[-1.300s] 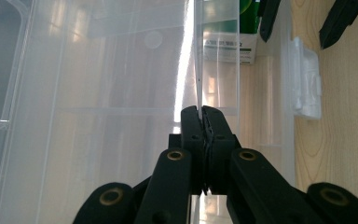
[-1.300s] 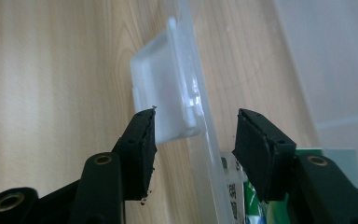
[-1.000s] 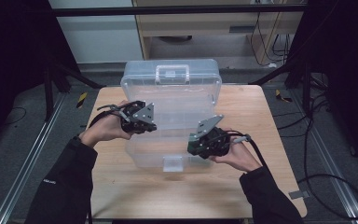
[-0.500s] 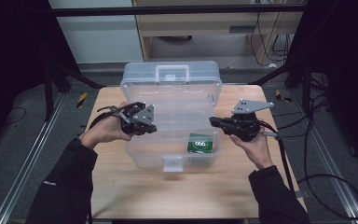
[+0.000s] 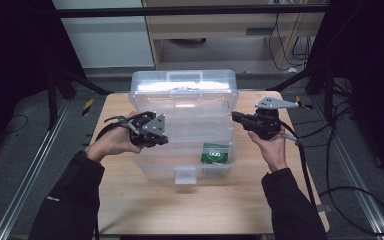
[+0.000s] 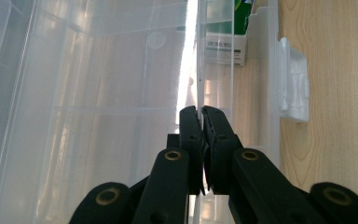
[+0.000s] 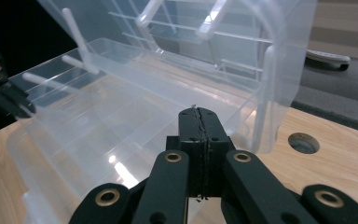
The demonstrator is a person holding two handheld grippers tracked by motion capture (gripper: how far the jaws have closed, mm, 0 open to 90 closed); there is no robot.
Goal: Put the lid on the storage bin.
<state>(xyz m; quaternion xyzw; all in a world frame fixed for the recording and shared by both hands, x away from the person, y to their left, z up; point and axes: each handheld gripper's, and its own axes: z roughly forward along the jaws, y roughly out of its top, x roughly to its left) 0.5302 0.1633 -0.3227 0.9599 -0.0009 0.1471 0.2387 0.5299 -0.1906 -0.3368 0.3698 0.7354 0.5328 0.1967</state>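
Your left gripper (image 5: 152, 136) has its jaws pressed together on the thin clear left wall of the storage box (image 5: 180, 117), near its near-left corner; in the left gripper view the pads (image 6: 200, 122) pinch the rim edge-on. Keep that pinch steady and level, because it looks like the only thing bracing the light plastic box on the table (image 5: 130, 200).

Your right gripper (image 5: 237, 117) sits just beside the box's right wall with its jaws fully together and nothing between them; they have just been closing, empty. The green packet (image 5: 216, 153) lies inside the box, in the near-right corner against the front wall, apart from both tools.

The raised lid (image 5: 182, 82) stands open on the far side. If closing it is the next step, spread the right jaws before you reach, approach the lid's top edge from the right, and bring it down slowly so the front latch (image 5: 185, 174) meets its catch squarely. Don't drag the left wall inward while you do it; a bowed wall could stop the lid from seating.
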